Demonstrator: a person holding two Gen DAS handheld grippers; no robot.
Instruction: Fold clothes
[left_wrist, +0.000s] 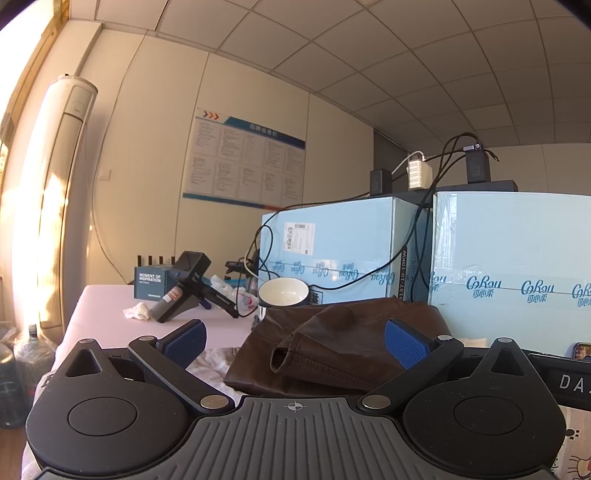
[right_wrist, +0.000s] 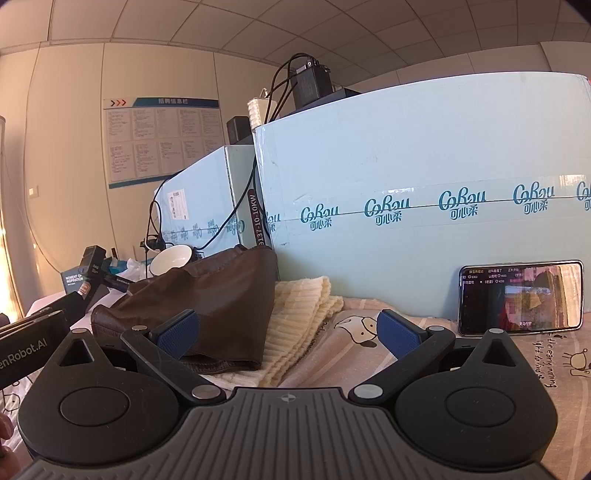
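A brown leather-like garment (left_wrist: 332, 343) lies folded on the table, one sleeve opening facing me. My left gripper (left_wrist: 295, 343) is open and empty, its blue pads either side of the garment's near edge. In the right wrist view the brown garment (right_wrist: 207, 295) rests on a folded cream knitted garment (right_wrist: 303, 314), both on a cartoon-print sheet (right_wrist: 369, 354). My right gripper (right_wrist: 288, 332) is open and empty, just in front of the two garments. The left gripper's body (right_wrist: 33, 339) shows at the left edge.
Large pale blue cartons (right_wrist: 424, 184) stand right behind the clothes with chargers and cables on top. A phone (right_wrist: 521, 297) leans against the carton at right. A white bowl (left_wrist: 283, 292), a spare gripper (left_wrist: 188, 291), a small dark box and crumpled tissue sit at back left.
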